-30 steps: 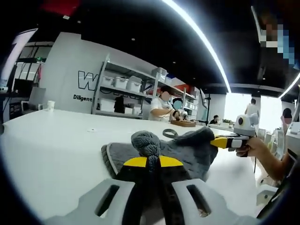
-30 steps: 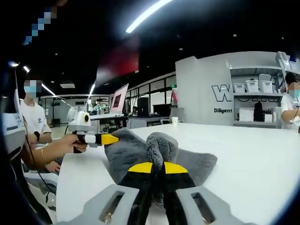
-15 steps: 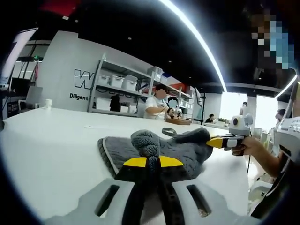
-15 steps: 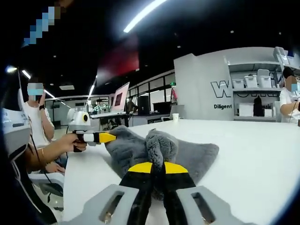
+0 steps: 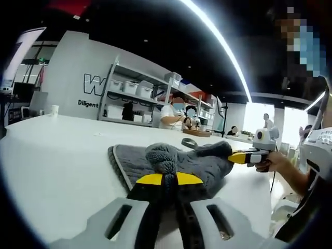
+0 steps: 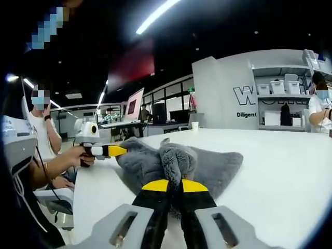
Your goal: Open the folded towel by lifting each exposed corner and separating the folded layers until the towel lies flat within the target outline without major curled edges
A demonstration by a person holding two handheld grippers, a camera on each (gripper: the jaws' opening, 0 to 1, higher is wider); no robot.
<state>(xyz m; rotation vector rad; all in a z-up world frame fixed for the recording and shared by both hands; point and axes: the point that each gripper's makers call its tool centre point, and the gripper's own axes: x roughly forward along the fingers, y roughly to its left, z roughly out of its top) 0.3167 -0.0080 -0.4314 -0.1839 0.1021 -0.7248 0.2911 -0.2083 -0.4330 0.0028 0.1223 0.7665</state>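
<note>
Left gripper: in the left gripper view, the left gripper (image 5: 169, 181) has its jaws pinched together on a bunched fold of the towel (image 5: 202, 163); a knot of grey pile stands up just above the yellow jaw tips. In the right gripper view it (image 6: 118, 151) comes in from the left, held by a hand (image 6: 83, 154), its yellow tip closed on the towel's near corner.
Right gripper: in the right gripper view, the right gripper (image 6: 174, 188) is closed on a gathered hump of the towel (image 6: 218, 168), the cloth squeezed between the two jaws. In the left gripper view it (image 5: 239, 157) reaches in from the right, held by a hand (image 5: 272, 162), its yellow tip clamped on the far corner of the towel.
Towel: grey and fluffy, with a paler stitched border along one edge; it lies rumpled on the worktop (image 5: 57, 155), pulled up at two corners, the middle sagging between them. A small hanging loop (image 5: 189, 143) sticks up from its far edge.
Worktop: white and smooth, wide around the towel.
Cup: a small white cup (image 5: 55, 109) stands far off on the worktop, well apart from the towel.
Shelves: metal shelves (image 5: 137, 101) with white storage boxes stand against a grey wall with dark lettering.
People: a seated person (image 5: 172, 114) works near the shelves; another person (image 6: 42, 136) sits left of the worktop in the right gripper view.
Ceiling: dark, crossed by a long bright light strip (image 5: 220, 44).
</note>
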